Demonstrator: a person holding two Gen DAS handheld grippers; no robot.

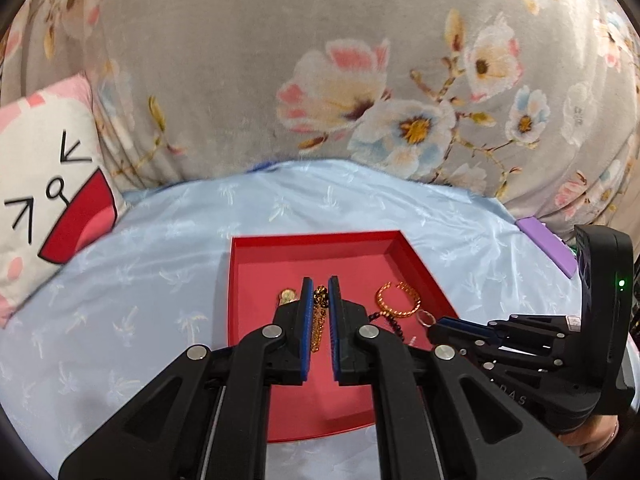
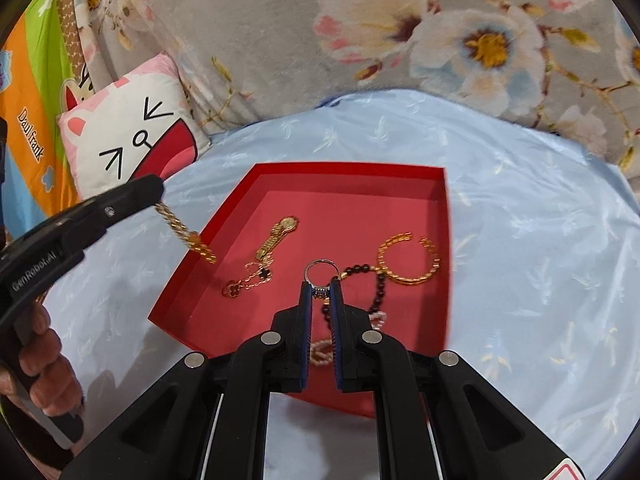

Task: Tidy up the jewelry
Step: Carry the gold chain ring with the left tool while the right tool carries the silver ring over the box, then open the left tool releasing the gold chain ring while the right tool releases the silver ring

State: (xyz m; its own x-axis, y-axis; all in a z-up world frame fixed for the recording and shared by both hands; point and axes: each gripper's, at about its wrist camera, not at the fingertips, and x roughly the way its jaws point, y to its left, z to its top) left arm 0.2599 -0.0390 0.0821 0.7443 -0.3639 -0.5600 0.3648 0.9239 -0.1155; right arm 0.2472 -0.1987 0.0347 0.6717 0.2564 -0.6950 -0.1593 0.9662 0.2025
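Observation:
A red tray [image 1: 312,242] [image 2: 445,216] lies on a light blue bedsheet. My left gripper [image 1: 320,288] is shut on a gold chain bracelet [image 1: 319,320]; in the right wrist view the gripper [image 2: 154,196] holds the chain [image 2: 188,236] dangling over the tray's left edge. My right gripper [image 2: 320,286] is shut on a silver ring [image 2: 321,270] above the tray; the left wrist view shows the gripper [image 1: 438,322] and the ring [image 1: 425,317]. In the tray lie a gold watch [image 2: 280,232], a clover bracelet [image 2: 248,280], a gold link bangle [image 2: 410,258] and a dark bead bracelet [image 2: 378,284].
A cartoon-face cushion [image 2: 132,136] sits at the back left. A grey floral blanket [image 1: 320,80] rises behind the tray. A purple object [image 1: 548,244] lies at the right of the sheet. A colourful printed cloth [image 2: 28,128] is at the far left.

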